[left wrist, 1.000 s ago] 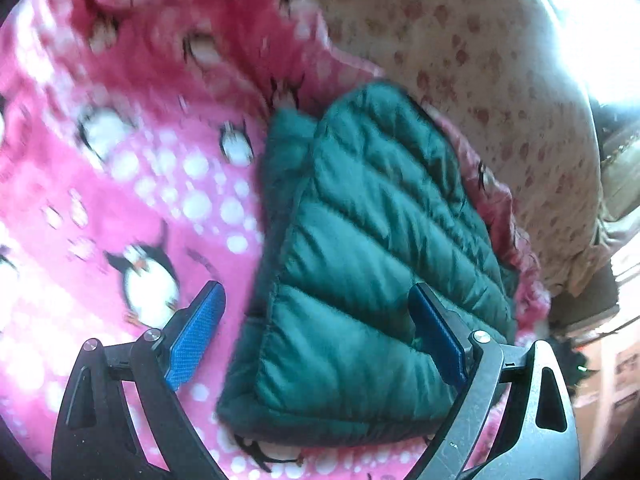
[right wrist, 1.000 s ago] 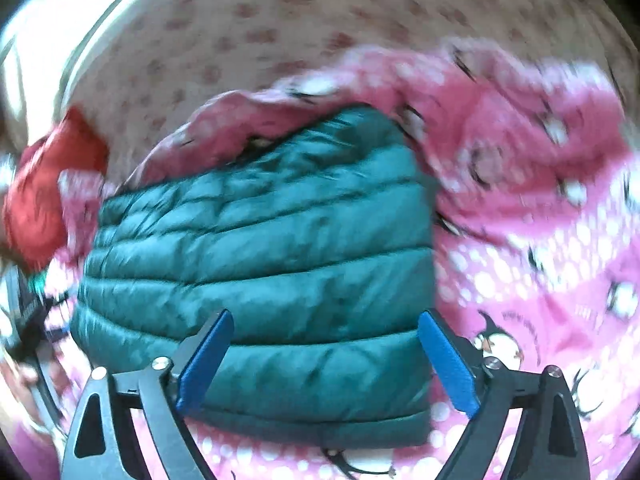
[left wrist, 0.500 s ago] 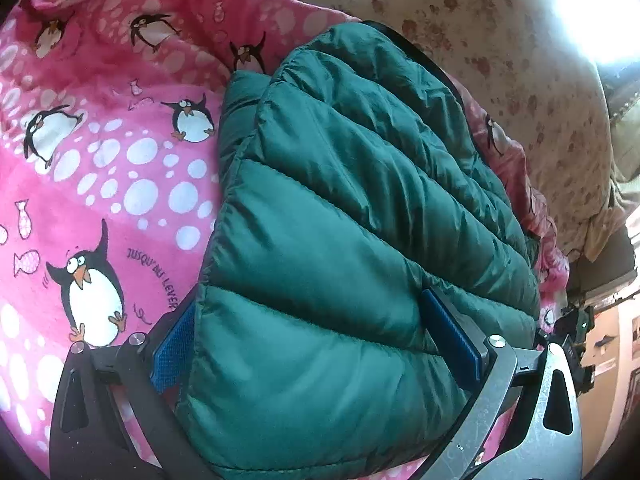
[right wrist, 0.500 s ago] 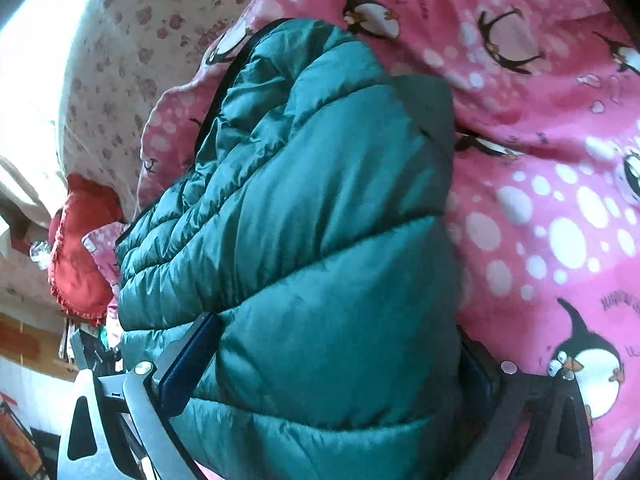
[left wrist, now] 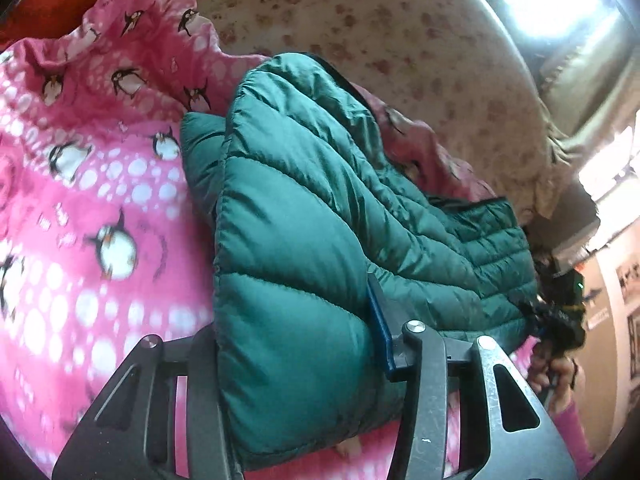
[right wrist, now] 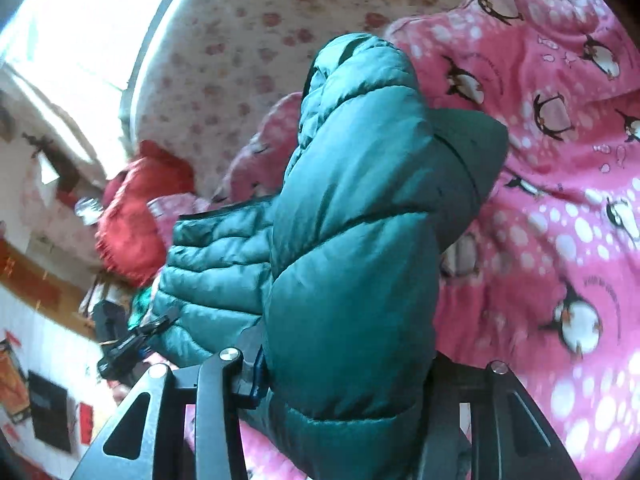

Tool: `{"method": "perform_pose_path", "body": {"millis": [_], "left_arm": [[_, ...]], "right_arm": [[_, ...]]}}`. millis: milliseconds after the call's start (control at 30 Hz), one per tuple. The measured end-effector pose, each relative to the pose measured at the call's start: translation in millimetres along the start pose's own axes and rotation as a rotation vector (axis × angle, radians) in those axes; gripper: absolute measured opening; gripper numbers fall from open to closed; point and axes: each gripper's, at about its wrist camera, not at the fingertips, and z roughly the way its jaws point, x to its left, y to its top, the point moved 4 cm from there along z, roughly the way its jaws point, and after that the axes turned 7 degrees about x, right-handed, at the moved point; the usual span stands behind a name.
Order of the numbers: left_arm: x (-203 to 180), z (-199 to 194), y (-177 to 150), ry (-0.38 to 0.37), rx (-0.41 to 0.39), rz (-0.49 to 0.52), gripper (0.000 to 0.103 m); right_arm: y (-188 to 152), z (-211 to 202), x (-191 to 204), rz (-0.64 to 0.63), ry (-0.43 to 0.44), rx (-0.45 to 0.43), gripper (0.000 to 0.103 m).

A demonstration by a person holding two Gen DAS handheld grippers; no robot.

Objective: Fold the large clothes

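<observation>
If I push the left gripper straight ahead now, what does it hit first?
Nothing new: the left gripper is already clamped on the green puffer jacket, so it would just shove more jacket, then probably the penguin blanket beyond.

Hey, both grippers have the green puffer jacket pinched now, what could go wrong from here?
1. The green puffer jacket is slick and bulky, so it may slip from the left gripper or right gripper.
2. Lifting may undo the fold, since one layer sags loose beside the grip.
3. The pink penguin blanket underneath could drag or bunch.

Green quilted jacket, pink penguin-print blanket
</observation>
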Motion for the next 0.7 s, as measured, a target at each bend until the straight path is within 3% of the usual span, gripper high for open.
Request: {"method": "perform_pose_path", "body": {"millis": [133, 200, 233, 267, 300, 367, 467, 567, 700], "left_arm": [[4, -18, -37, -0.009, 0.059, 0.021, 0.044], [8, -12, -47, 0.043, 0.099, 0.022, 0.052], [12, -9, -51, 0.078, 0.111, 0.021, 0.062], [15, -7, -53, 0.109, 0.108, 0.019, 0.071], [17, -7, -53, 0.136, 0.093, 0.017, 0.073], [14, -13, -52, 0.183, 0.058, 0.021, 0.075], [0, -29, -52, 0.267, 0.012, 0.058, 0.075], [-19, -43, -53, 0.354, -0.054, 0.123, 0.075], [-42, -48, -53, 0.4, -0.119, 0.16, 0.075]], "right_arm": [[-30, -14, -9, 0.039, 0.067, 0.041, 0.044], [-45, -12, -19, 0.048, 0.033, 0.084, 0.047], [-50, -8, -28, 0.072, -0.014, 0.099, 0.051], [-52, -5, -36, 0.101, -0.067, 0.103, 0.062], [-53, -4, -44, 0.123, -0.127, 0.096, 0.07], [-51, -9, -48, 0.144, -0.171, 0.048, 0.075], [-48, -24, -34, 0.117, -0.246, -0.003, 0.075], [-48, -40, -5, 0.008, -0.368, -0.042, 0.075], [-57, -53, 30, -0.112, -0.443, -0.093, 0.075]]}}
